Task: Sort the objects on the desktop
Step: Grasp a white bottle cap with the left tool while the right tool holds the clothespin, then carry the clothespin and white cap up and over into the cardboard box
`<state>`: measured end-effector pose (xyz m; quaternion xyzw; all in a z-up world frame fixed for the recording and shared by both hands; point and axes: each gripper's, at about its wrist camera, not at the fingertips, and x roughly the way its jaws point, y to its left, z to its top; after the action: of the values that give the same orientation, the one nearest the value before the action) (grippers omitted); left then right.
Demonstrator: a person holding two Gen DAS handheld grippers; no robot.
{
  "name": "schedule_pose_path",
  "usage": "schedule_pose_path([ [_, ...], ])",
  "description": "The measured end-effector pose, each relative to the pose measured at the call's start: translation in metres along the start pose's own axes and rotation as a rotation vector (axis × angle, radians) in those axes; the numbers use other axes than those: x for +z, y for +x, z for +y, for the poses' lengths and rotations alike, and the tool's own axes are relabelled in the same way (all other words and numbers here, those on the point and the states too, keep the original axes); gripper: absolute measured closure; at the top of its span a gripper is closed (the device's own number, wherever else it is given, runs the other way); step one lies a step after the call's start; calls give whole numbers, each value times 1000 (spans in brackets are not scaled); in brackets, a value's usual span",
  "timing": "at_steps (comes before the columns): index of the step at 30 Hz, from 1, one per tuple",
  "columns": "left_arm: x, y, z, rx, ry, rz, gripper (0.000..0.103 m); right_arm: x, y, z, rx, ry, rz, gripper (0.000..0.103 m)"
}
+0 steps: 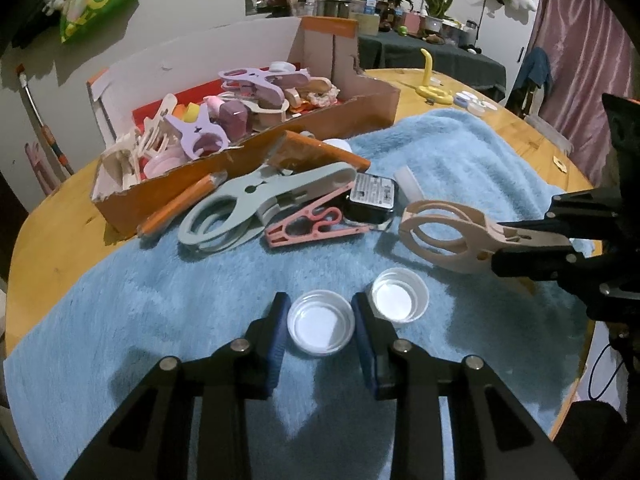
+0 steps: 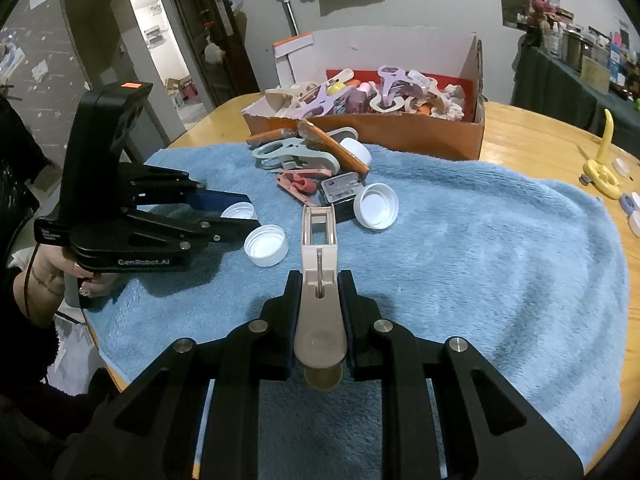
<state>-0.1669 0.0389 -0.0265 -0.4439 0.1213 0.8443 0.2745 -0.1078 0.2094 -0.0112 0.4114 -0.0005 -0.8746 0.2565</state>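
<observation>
A white bottle cap (image 1: 321, 322) lies open side up on the blue towel (image 1: 200, 300), and my left gripper (image 1: 320, 302) is shut on it, a blue pad against each side. In the right wrist view the same cap (image 2: 237, 210) shows between the left gripper's (image 2: 252, 213) fingers. My right gripper (image 2: 319, 286) is shut on the tail of a beige clothes clip (image 2: 319, 236), held just above the towel (image 2: 480, 260). From the left wrist view that beige clip (image 1: 440, 236) sticks out leftward from the right gripper (image 1: 498, 242).
A second white cap (image 1: 400, 295) (image 2: 266, 246) lies beside the left gripper, and a larger one (image 2: 376, 205) farther back. A grey-green clip (image 1: 260, 200), pink clip (image 1: 308, 228) and small black case (image 1: 372, 198) lie before the cardboard box (image 1: 256, 168) full of clips. A hand (image 2: 52, 276) holds the left gripper.
</observation>
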Motion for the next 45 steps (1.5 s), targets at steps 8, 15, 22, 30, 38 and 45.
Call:
schedule_pose_path([
  [8,5,-23,2,4,-28,-29,70,10,-6,8,-7,-35,-14,86],
  [15,19,-46,4,17,-32,-68,70,28,-12,14,-23,-76,-31,86],
  [22,39,-60,12,26,-45,-107,70,53,-15,21,-32,-122,-52,86],
  [30,74,-66,30,32,-75,-147,70,99,-15,18,-35,-136,-87,86],
  [38,109,-60,54,55,-98,-169,70,142,-6,12,-64,-153,-104,86],
  [45,135,-45,78,70,-136,-171,70,172,13,-1,-84,-138,-98,86],
])
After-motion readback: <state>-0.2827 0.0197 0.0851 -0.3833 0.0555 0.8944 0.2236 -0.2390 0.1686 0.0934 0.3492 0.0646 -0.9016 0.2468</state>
